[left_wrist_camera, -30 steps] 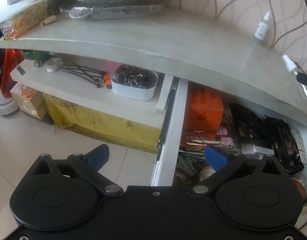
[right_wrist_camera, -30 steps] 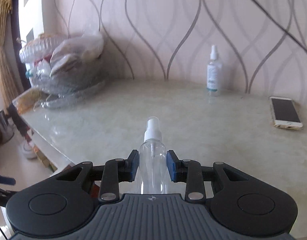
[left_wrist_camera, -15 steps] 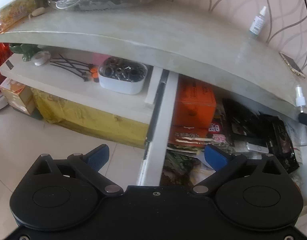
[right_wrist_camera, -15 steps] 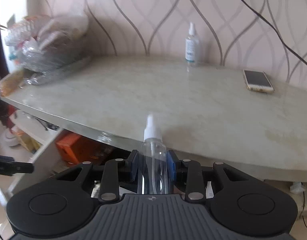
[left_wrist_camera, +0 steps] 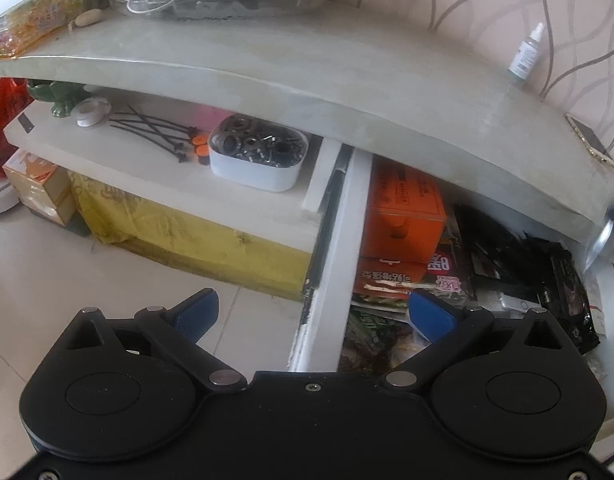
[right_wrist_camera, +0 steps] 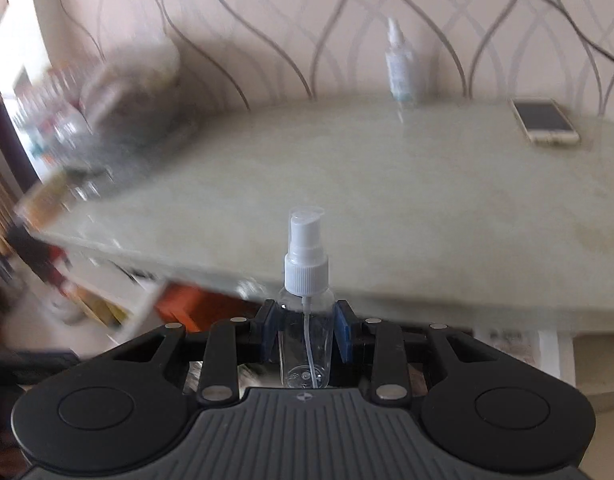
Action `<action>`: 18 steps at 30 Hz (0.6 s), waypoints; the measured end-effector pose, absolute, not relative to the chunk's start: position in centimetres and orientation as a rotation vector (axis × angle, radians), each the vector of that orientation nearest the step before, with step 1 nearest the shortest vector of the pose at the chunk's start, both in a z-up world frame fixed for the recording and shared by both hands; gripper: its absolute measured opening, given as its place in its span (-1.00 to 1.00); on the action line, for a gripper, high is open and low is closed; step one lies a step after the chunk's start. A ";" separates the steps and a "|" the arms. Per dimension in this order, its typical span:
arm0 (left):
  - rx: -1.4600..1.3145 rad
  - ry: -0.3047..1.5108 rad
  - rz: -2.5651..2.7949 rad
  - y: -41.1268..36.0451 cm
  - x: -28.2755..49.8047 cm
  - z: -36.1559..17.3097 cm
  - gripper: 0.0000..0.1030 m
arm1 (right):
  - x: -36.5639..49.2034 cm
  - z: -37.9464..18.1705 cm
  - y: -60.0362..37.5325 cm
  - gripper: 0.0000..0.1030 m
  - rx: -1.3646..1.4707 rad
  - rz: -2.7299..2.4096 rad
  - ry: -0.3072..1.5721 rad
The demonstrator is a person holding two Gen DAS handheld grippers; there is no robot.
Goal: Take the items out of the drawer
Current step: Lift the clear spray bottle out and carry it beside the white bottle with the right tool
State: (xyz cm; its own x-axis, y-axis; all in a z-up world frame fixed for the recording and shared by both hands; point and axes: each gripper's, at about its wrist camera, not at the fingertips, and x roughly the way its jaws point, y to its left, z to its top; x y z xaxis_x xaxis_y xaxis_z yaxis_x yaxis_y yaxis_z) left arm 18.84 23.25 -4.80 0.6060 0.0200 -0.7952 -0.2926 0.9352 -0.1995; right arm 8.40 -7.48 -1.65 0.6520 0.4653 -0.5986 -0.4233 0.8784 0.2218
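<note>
Under counter [left_wrist_camera: 347, 92] edge, open drawer [left_wrist_camera: 331, 280] held orange box [left_wrist_camera: 403, 216], dark packets [left_wrist_camera: 563, 284]. Left gripper [left_wrist_camera: 313, 312] jaws spread, empty. Right gripper [right_wrist_camera: 306, 332] jaws gripped clear spray bottle [right_wrist_camera: 305, 320]; phone [right_wrist_camera: 545, 122] and dropper bottle [right_wrist_camera: 399, 68] lay on counter beyond.

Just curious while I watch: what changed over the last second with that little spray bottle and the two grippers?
The right gripper swung sideways, and the tabletop's edge now shows ahead. Unchanged: its fingers clamp the clear spray bottle; the left gripper hangs open over the drawer.
</note>
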 end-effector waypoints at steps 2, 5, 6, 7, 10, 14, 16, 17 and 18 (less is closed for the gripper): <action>-0.325 0.905 0.170 23.1 19.0 -4.8 1.00 | 9.8 0.3 -7.3 -0.34 0.043 0.477 0.613; -0.318 0.900 0.156 22.8 18.8 -4.9 1.00 | 13.8 3.0 -7.0 -0.34 0.009 0.400 0.493; -0.316 0.898 0.153 22.7 18.7 -4.9 1.00 | 15.6 3.8 -6.9 -0.34 -0.001 0.367 0.456; -0.316 0.894 0.153 22.6 18.6 -4.8 1.00 | 17.8 4.3 -6.8 -0.34 -0.011 0.323 0.423; -0.320 0.883 0.161 22.7 18.3 -4.7 1.00 | 24.4 4.7 -7.1 -0.34 0.017 0.235 0.424; -0.340 0.883 0.181 22.9 18.4 -4.8 1.00 | 31.3 3.7 -6.7 -0.34 0.024 0.151 0.447; -0.350 0.892 0.182 23.3 18.6 -5.0 1.00 | 33.5 2.8 -6.4 -0.34 0.031 0.124 0.450; -0.350 0.896 0.182 23.4 18.7 -5.1 1.00 | 34.3 2.4 -6.3 -0.34 0.039 0.118 0.449; -0.350 0.901 0.183 23.5 18.8 -5.3 1.00 | 35.0 1.9 -6.1 -0.34 0.046 0.114 0.448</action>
